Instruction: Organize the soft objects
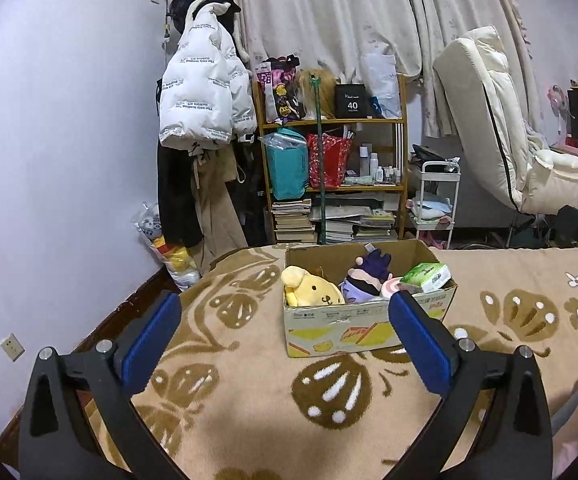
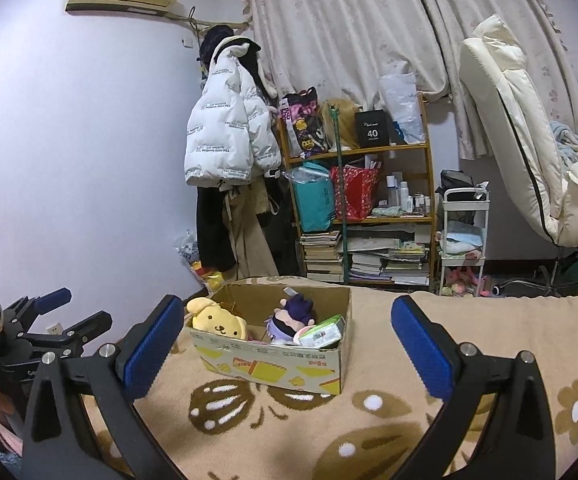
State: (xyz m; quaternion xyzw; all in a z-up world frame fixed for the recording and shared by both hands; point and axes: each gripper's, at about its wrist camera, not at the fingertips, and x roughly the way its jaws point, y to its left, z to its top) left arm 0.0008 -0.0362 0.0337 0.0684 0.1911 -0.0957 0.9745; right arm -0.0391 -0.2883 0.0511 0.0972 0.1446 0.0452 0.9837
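A cardboard box [image 1: 369, 330] stands on the tan patterned blanket [image 1: 249, 380]. In it are a yellow dog plush [image 1: 313, 290], a purple doll plush [image 1: 363, 280], a pink round item [image 1: 393, 286] and a green tissue pack [image 1: 427, 276]. My left gripper [image 1: 285, 316] is open and empty, held just short of the box. In the right wrist view the same box [image 2: 281, 364] holds the yellow plush [image 2: 219, 318], purple doll [image 2: 291, 318] and tissue pack [image 2: 323, 334]. My right gripper [image 2: 287, 320] is open and empty, to the right of the left gripper [image 2: 69, 312].
Behind the bed are a wooden shelf [image 1: 333, 176] with bags, bottles and books, hanging coats [image 1: 205, 92], a white cart [image 1: 437, 204] and a cream recliner [image 1: 505, 128]. A bag of plush toys [image 1: 169, 248] lies on the floor by the wall.
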